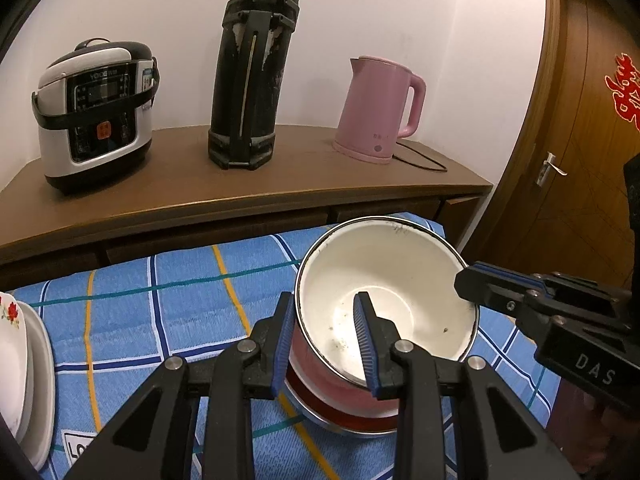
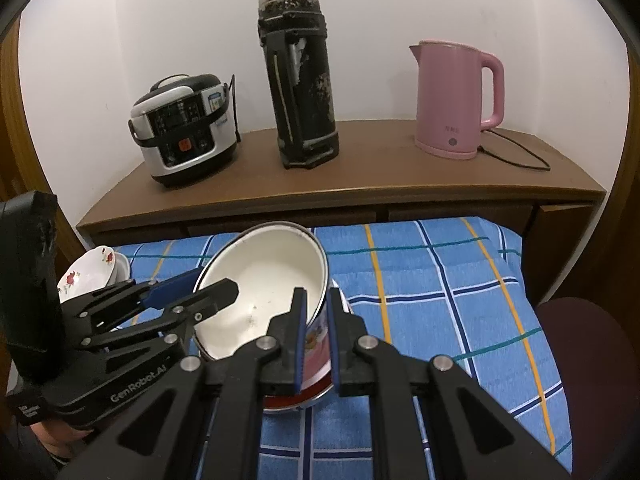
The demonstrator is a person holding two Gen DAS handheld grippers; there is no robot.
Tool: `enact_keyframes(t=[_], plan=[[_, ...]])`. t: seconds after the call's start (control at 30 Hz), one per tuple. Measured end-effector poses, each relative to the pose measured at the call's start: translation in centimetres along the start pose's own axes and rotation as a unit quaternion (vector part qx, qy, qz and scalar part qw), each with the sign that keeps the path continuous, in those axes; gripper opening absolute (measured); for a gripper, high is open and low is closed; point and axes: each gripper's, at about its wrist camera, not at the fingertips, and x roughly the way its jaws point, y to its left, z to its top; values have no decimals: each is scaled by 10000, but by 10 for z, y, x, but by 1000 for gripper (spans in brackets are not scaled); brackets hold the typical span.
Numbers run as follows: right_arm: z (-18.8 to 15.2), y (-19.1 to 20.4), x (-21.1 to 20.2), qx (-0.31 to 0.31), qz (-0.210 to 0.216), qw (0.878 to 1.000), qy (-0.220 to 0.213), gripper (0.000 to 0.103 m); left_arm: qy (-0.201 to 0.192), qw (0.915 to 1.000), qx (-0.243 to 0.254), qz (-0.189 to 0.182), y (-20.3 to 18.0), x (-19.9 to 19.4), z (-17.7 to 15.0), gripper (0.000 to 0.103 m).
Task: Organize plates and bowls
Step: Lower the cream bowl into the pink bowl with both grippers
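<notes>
A white enamel bowl (image 1: 384,300) with a pink outside and a dark red band near its base is seen tilted on a blue checked cloth (image 1: 160,300), its mouth turned up and toward the far side. A few small specks are visible on its white inside.

The left gripper (image 1: 324,340) is placed across the near-left rim of the bowl: one blue pad lies against the pink outer wall and the other is set inside against the white wall, so the jaws are closed down narrowly on the rim. From the right wrist view the same gripper (image 2: 200,294) is seen reaching in from the left, with one finger outside the bowl (image 2: 264,292) and one inside.

The right gripper (image 2: 318,340) is likewise set over the rim on the bowl's right side, one finger inside and one against the printed pink wall; its jaws are drawn in narrow around the wall. In the left wrist view it (image 1: 472,280) is seen entering from the right, its tips at the rim.

Stacked white plates (image 1: 24,368) with a red flower print are seen at the left edge of the cloth, well apart from the bowl; in the right wrist view these plates (image 2: 90,272) are partly hidden behind the left gripper.

Behind the cloth, a brown desk (image 1: 280,184) carries a rice cooker (image 1: 96,116), a tall black flask (image 1: 252,76) and a pink kettle (image 1: 376,108) with its cord trailing to the right. A wooden door (image 1: 580,140) is seen at the right.
</notes>
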Motion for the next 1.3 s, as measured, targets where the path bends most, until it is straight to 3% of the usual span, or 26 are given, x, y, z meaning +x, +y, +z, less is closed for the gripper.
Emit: enact_keyframes(t=[1.3], plan=[[-13, -7, 21, 81, 44, 9988, 482, 11, 333, 9993, 176, 73, -2, 15, -6, 32]])
